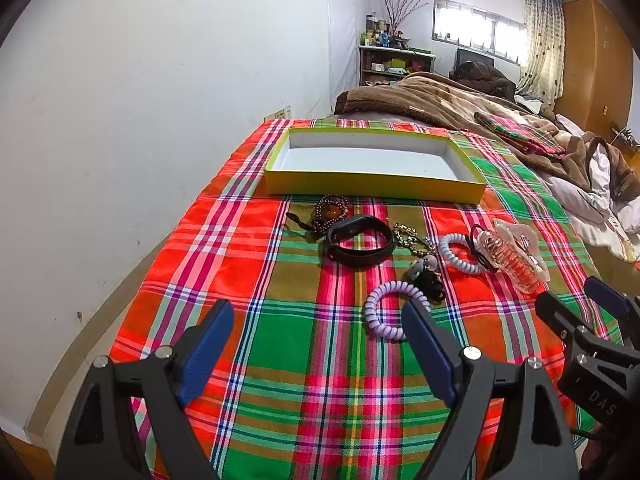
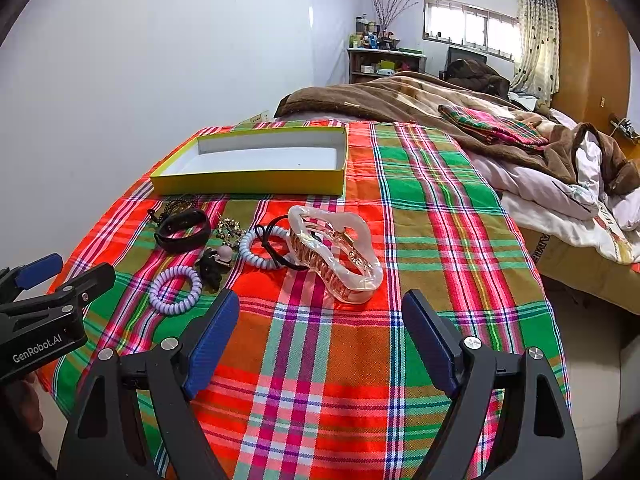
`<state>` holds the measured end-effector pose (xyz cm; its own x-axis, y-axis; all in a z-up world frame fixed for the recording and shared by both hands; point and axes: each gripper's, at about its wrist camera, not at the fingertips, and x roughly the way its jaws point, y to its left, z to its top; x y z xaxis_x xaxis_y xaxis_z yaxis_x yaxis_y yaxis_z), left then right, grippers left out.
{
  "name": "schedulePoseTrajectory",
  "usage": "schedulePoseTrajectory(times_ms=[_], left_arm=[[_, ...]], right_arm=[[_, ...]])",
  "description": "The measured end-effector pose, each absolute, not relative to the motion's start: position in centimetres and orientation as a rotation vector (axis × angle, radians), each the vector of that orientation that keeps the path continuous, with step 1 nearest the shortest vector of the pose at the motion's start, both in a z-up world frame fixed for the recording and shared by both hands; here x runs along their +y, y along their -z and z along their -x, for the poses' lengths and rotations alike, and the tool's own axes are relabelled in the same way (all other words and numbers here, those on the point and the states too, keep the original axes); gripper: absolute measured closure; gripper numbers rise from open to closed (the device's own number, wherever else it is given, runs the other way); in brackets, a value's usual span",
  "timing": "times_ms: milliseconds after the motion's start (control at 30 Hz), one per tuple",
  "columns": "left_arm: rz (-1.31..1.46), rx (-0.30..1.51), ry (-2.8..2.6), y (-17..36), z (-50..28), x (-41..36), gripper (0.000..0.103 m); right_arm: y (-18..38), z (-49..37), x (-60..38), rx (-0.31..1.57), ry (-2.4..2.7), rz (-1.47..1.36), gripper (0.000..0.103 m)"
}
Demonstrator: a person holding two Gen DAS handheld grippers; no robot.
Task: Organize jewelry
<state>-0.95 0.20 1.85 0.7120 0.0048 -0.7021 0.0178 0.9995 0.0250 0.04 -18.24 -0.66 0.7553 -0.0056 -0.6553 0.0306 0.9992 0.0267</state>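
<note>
An empty yellow box (image 1: pixel 376 188) (image 2: pixel 248 186) with a white inside lies on the plaid cloth. In front of it lie a black wristband (image 1: pixel 358 240) (image 2: pixel 182 230), a brown bead bracelet (image 1: pixel 332 210), a gold chain piece (image 1: pixel 412 238) (image 2: pixel 230 229), a purple coil hair tie (image 1: pixel 390 310) (image 2: pixel 175 289), a pale blue coil tie (image 1: pixel 462 252) (image 2: pixel 262 250), a black hair tie with a charm (image 1: pixel 428 278) (image 2: pixel 214 264) and a clear pink claw clip (image 1: pixel 516 254) (image 2: pixel 336 256). My left gripper (image 1: pixel 320 320) is open, just before the purple tie. My right gripper (image 2: pixel 320 312) is open, just before the claw clip.
The plaid cloth (image 1: pixel 280 380) (image 2: pixel 320 380) covers the surface, with a white wall on the left. Behind it is a bed with brown blankets (image 1: pixel 460 100) (image 2: pixel 420 96) and a folded plaid cloth (image 2: pixel 496 124). A shelf (image 2: pixel 384 62) and a wardrobe (image 2: pixel 588 52) stand far back.
</note>
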Motion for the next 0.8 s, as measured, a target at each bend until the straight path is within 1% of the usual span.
schedulePoseTrajectory(times_ms=[800], left_arm=[[-0.029, 0.784, 0.008, -1.82, 0.97, 0.34, 0.016]], right_arm=[[0.69, -0.01, -18.24, 0.716, 0.020, -0.035, 0.019]])
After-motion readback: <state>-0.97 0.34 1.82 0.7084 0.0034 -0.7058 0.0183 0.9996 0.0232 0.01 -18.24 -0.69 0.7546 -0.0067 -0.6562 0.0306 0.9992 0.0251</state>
